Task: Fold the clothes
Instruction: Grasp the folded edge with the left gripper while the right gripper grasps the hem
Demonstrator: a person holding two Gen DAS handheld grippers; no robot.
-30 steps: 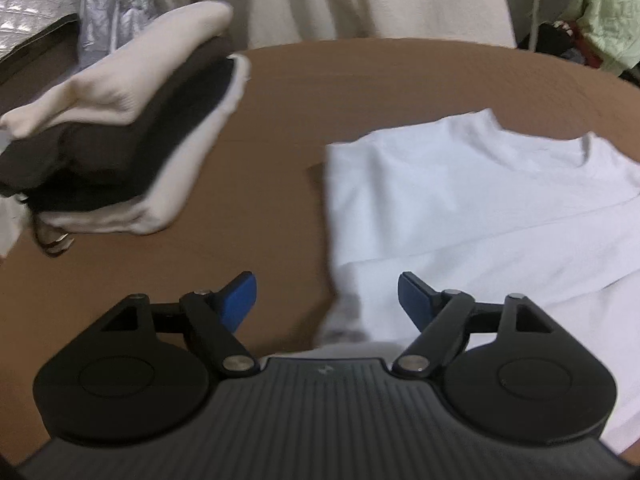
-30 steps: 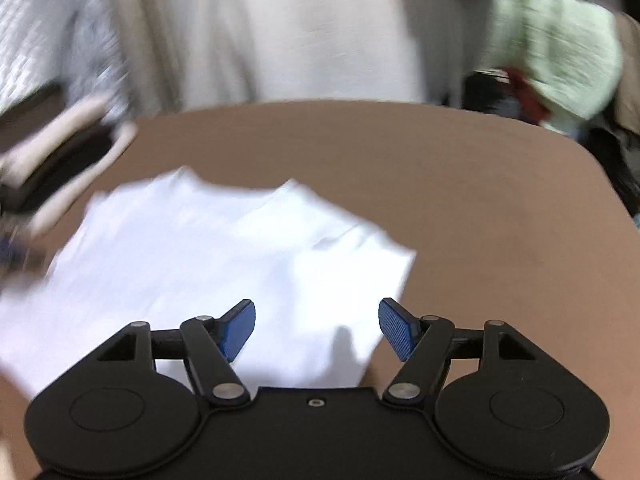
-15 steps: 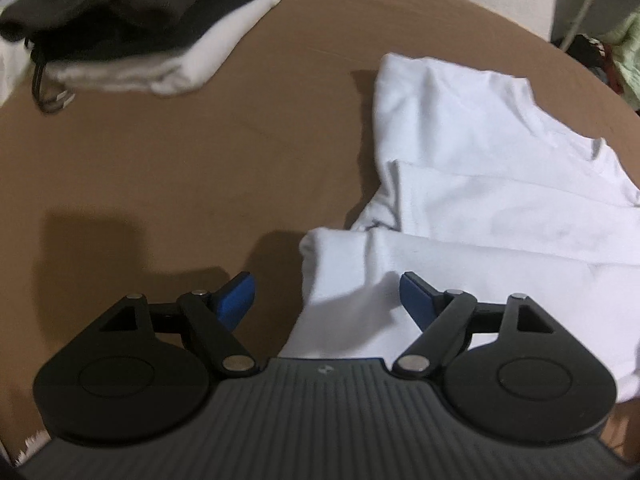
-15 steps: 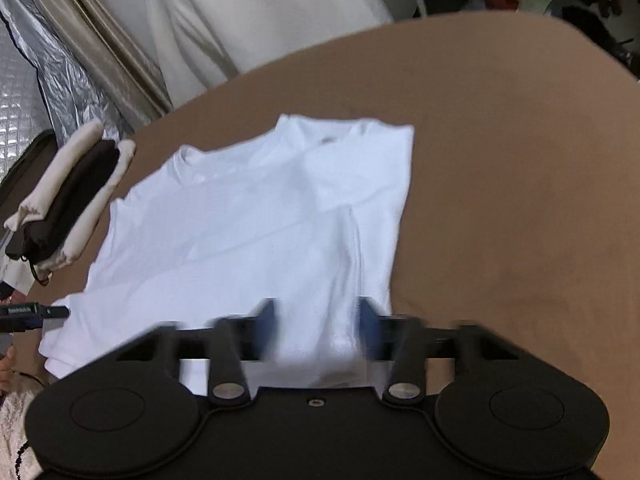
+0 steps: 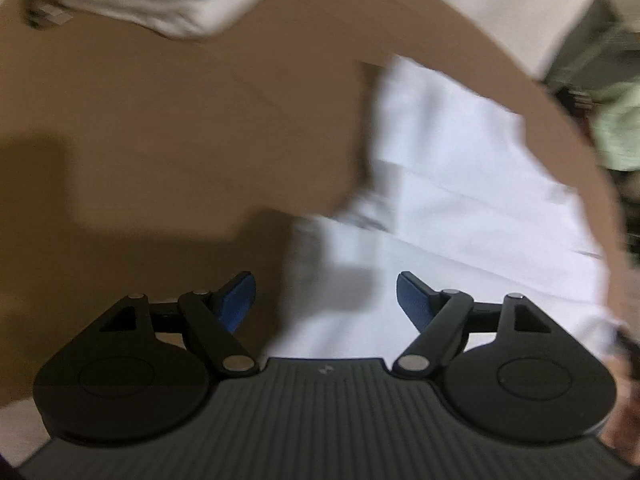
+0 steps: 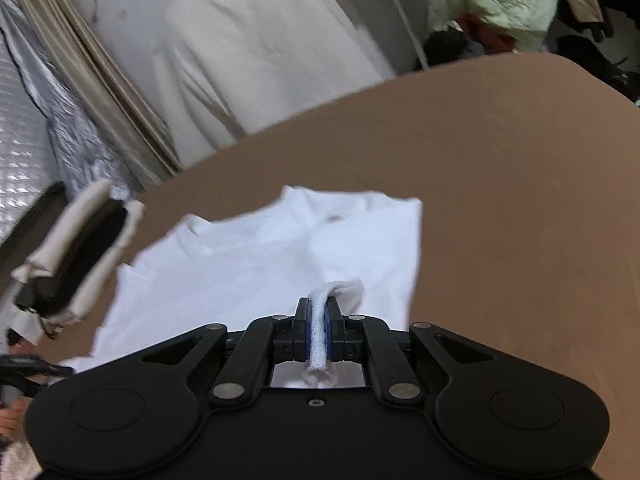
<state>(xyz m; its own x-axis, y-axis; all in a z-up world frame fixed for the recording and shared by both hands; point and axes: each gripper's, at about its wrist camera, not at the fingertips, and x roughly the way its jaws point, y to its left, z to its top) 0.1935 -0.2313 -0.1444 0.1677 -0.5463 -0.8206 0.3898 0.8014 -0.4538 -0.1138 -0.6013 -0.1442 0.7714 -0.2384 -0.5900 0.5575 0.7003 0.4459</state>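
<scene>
white shirt (image 6: pixel 256 264) lies flat on the brown table (image 6: pixel 520 208), its near hem bunched between the closing right gripper (image 6: pixel 318 334), so the spread, empty left gripper (image 5: pixel 326 294) over the other corner should pinch equally deep before both lift together.

Dim indoor light; left view motion-blurred; fisheye-bent edges; soft shadows.

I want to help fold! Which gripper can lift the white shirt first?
The right gripper: its jaws are closing and already pinch the white shirt. The left gripper is open over the shirt's edge, gripping nothing yet.
</scene>
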